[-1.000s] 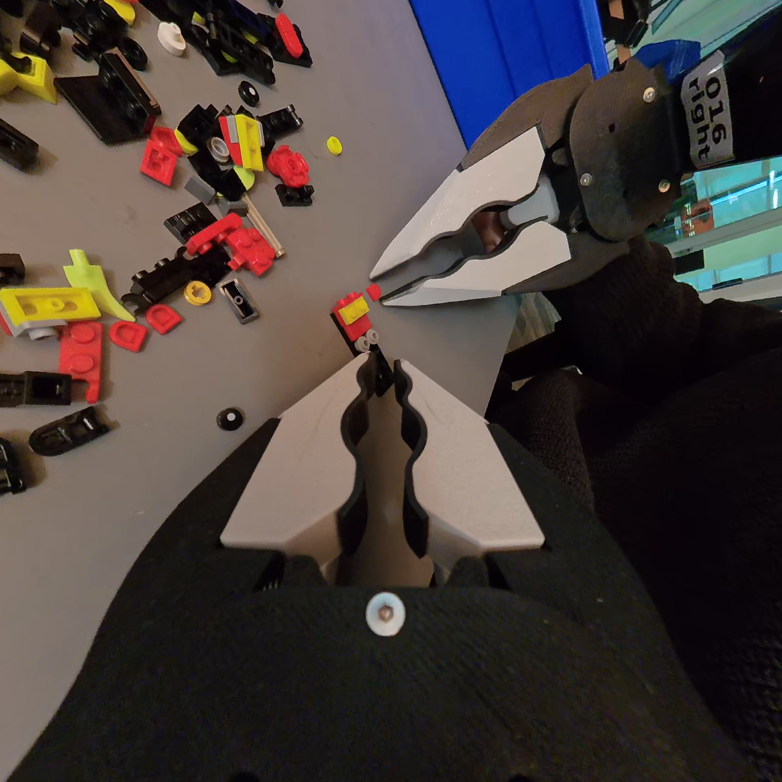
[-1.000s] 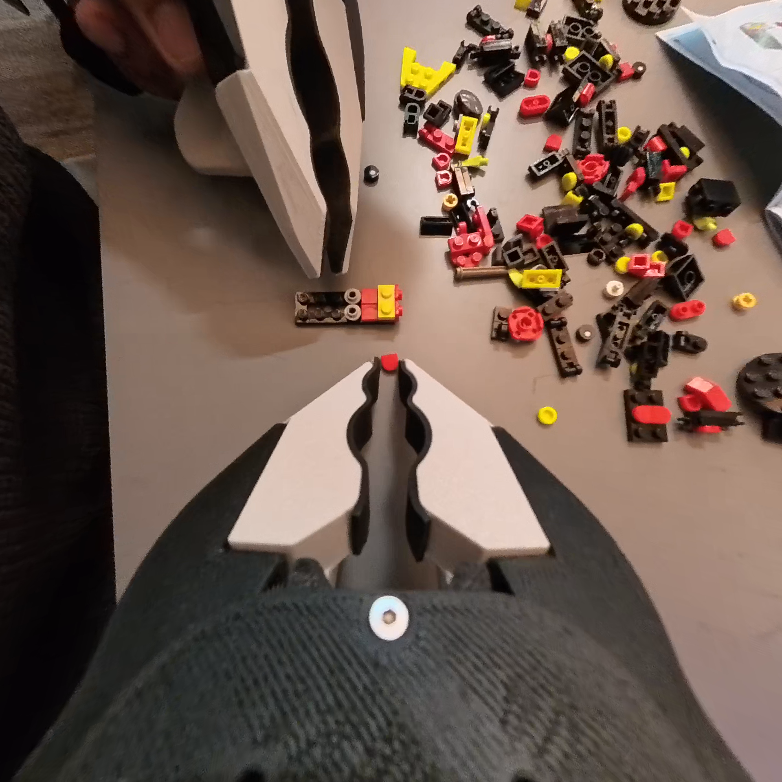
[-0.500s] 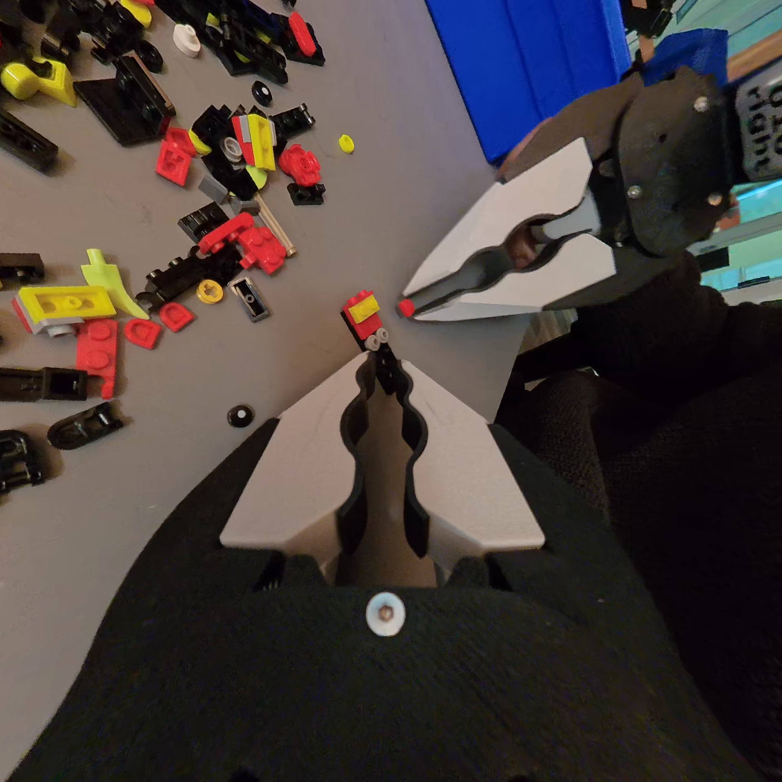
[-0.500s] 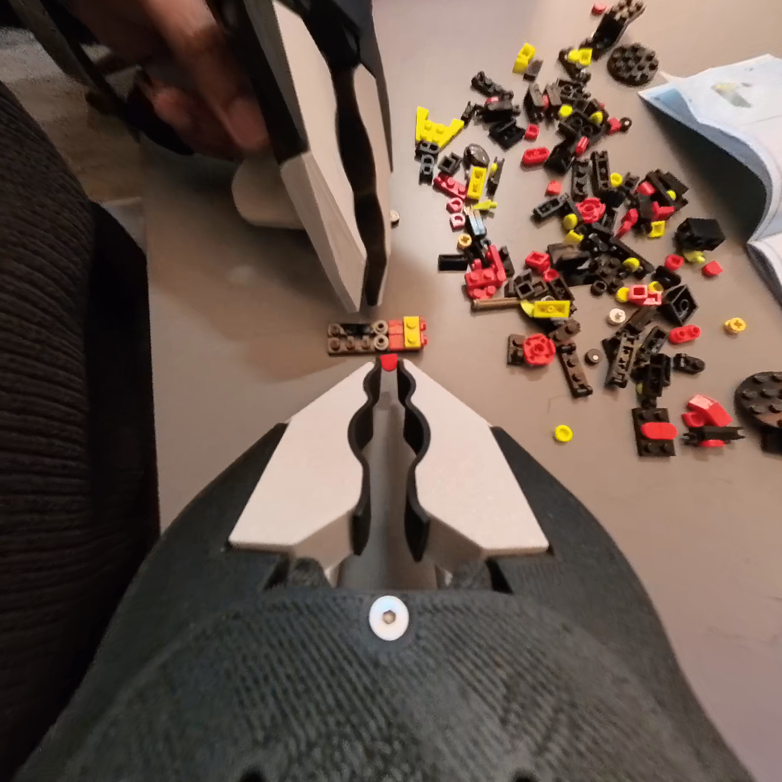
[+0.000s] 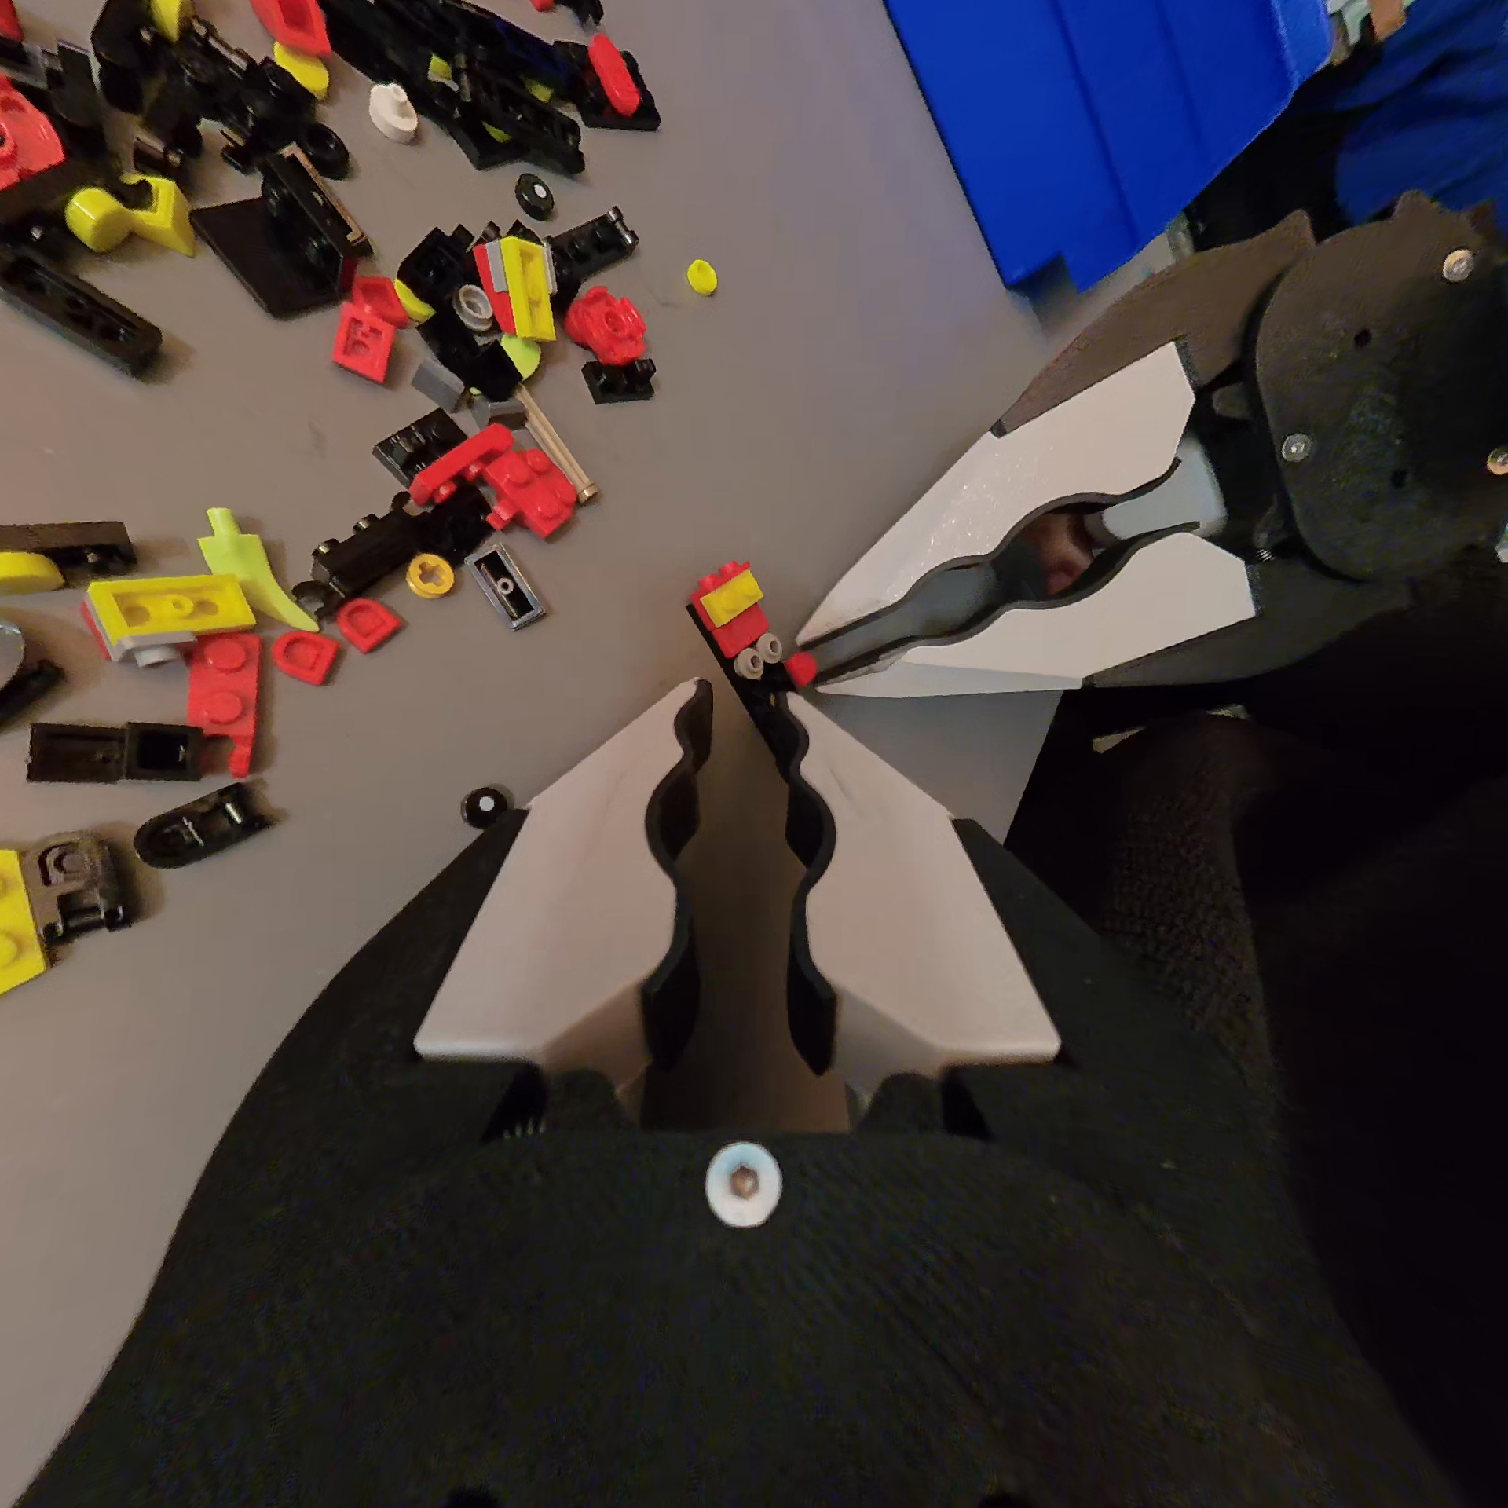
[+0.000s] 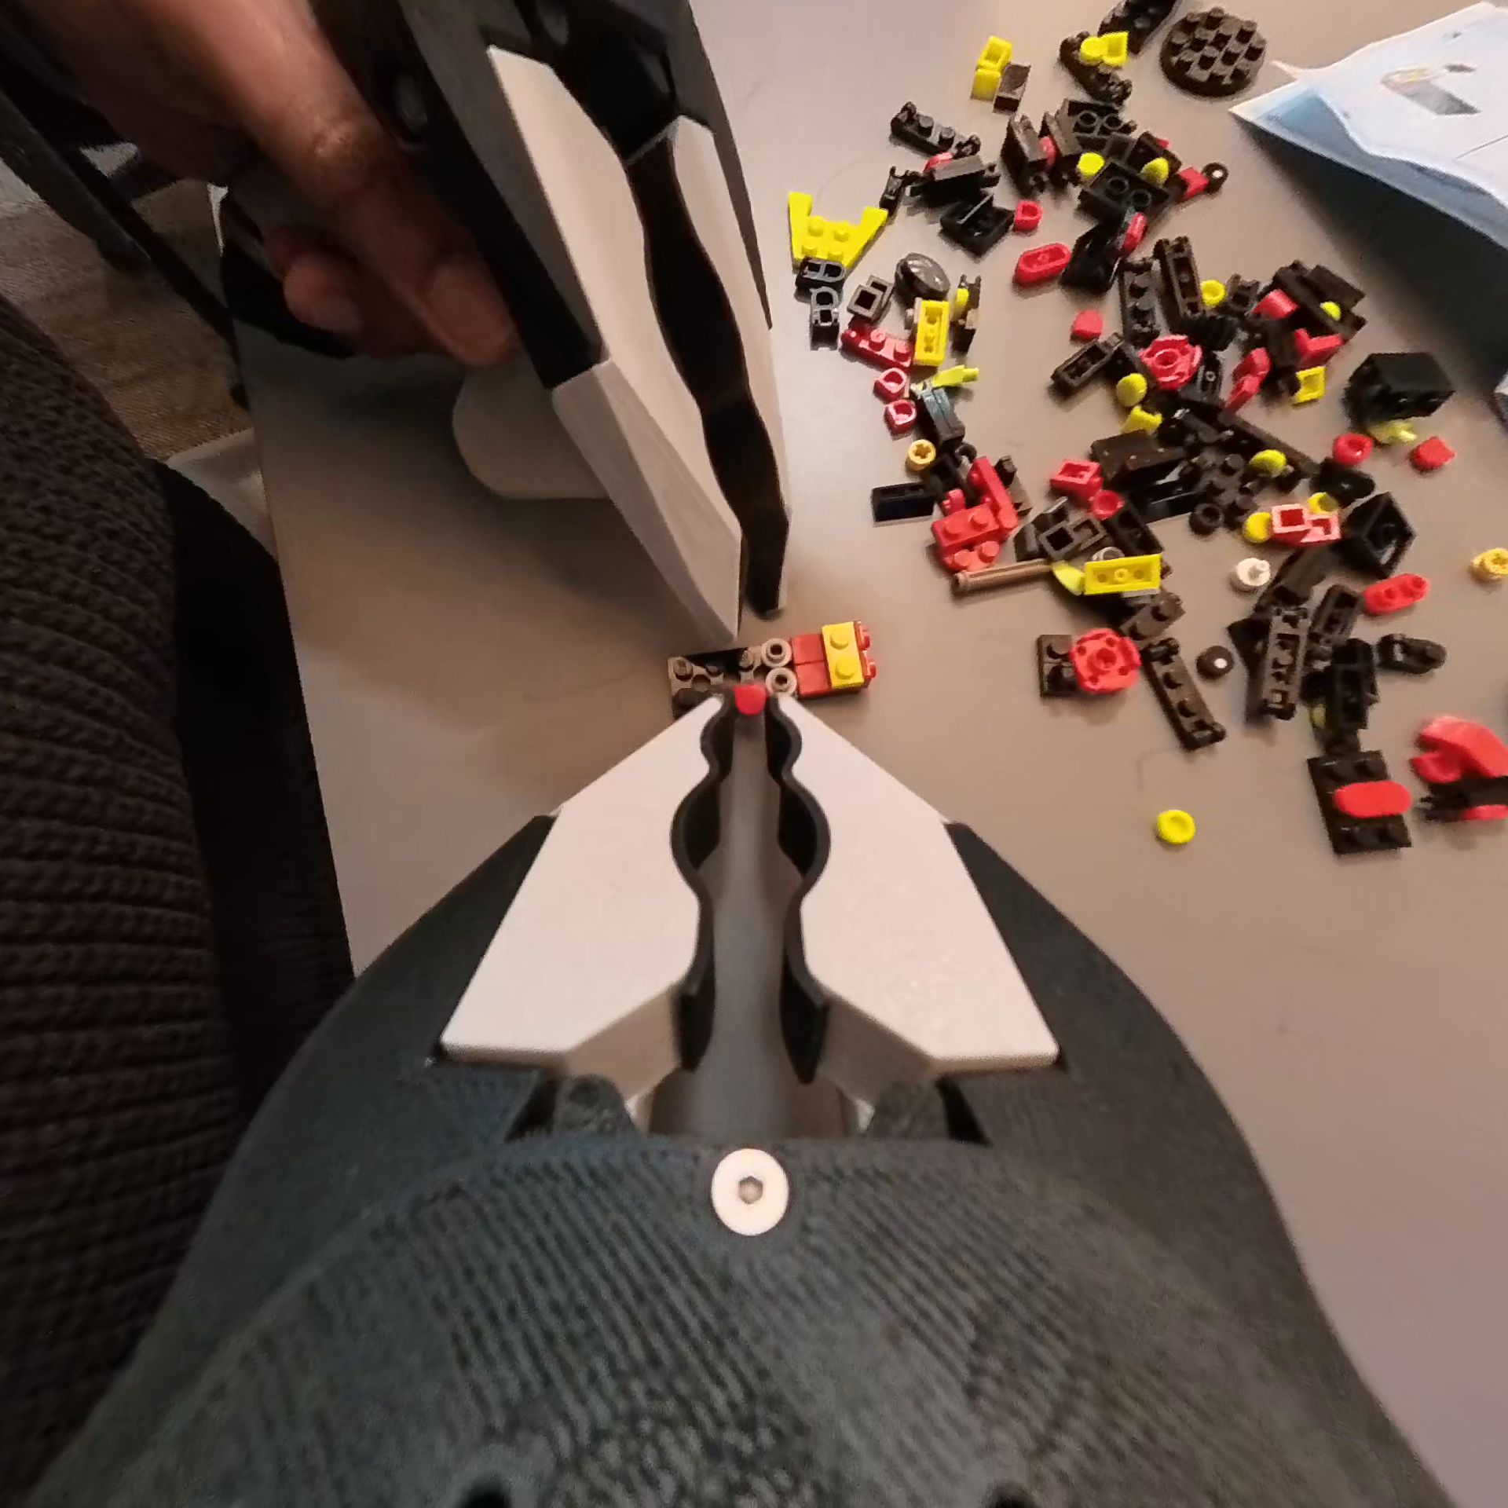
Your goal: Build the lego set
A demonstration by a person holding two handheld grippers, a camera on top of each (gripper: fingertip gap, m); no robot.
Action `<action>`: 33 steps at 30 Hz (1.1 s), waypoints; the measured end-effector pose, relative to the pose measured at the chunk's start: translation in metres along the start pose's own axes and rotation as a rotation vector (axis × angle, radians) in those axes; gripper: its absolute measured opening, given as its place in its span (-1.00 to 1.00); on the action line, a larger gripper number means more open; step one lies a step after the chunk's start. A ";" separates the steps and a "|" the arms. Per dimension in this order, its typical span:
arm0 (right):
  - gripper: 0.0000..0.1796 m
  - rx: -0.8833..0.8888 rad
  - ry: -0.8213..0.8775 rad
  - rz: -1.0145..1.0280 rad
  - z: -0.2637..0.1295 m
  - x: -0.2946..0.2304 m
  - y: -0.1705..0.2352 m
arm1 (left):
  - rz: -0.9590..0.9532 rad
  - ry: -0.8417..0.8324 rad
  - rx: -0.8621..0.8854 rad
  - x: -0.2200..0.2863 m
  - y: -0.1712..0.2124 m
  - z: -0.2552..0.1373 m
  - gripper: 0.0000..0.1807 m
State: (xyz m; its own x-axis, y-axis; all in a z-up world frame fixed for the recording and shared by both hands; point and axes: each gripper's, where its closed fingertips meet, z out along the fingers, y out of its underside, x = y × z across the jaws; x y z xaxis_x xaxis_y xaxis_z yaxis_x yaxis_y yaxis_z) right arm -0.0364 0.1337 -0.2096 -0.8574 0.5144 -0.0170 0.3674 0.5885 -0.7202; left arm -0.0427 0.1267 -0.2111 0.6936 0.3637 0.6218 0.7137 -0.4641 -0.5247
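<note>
My right gripper (image 6: 749, 708) pinches a small red stud piece (image 6: 749, 699) against the black plate assembly (image 6: 771, 671) near the grey table's (image 6: 1224, 1061) edge; my left gripper (image 5: 749, 703), jaws slightly parted, touches its black end.

The grey table (image 6: 1020, 1061) lies bare on the near side of the small black, red and yellow assembly (image 6: 775, 669), so that side is open to approach. Two grippers crowd the assembly itself: the left gripper (image 6: 755, 604) comes down on its far edge, and the right gripper (image 6: 747, 710), pinching a small red piece (image 6: 749, 698), closes in from the near edge. Right of it, past a narrow bare strip, the loose pile of bricks (image 6: 1183, 457) blocks any low sweep. A lone yellow stud (image 6: 1175, 827) sits on the clear stretch. The table edge and a dark knitted sleeve (image 6: 122, 775) bound the left side.
</note>
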 end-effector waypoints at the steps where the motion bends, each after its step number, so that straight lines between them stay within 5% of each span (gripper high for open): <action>1: -0.94 0.005 -0.002 0.004 0.000 0.000 -0.001 | 0.006 -0.003 -0.001 0.000 0.000 0.000 -0.87; 33: -0.92 -0.015 0.016 -0.032 0.004 0.000 -0.001 | 0.015 0.006 -0.013 0.001 0.002 0.001 -0.88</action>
State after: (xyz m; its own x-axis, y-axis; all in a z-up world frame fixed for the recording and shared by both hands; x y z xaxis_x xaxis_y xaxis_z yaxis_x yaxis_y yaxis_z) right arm -0.0384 0.1307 -0.2118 -0.8631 0.5047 0.0170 0.3450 0.6139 -0.7100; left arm -0.0405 0.1270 -0.2123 0.7039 0.3518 0.6171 0.7016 -0.4800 -0.5266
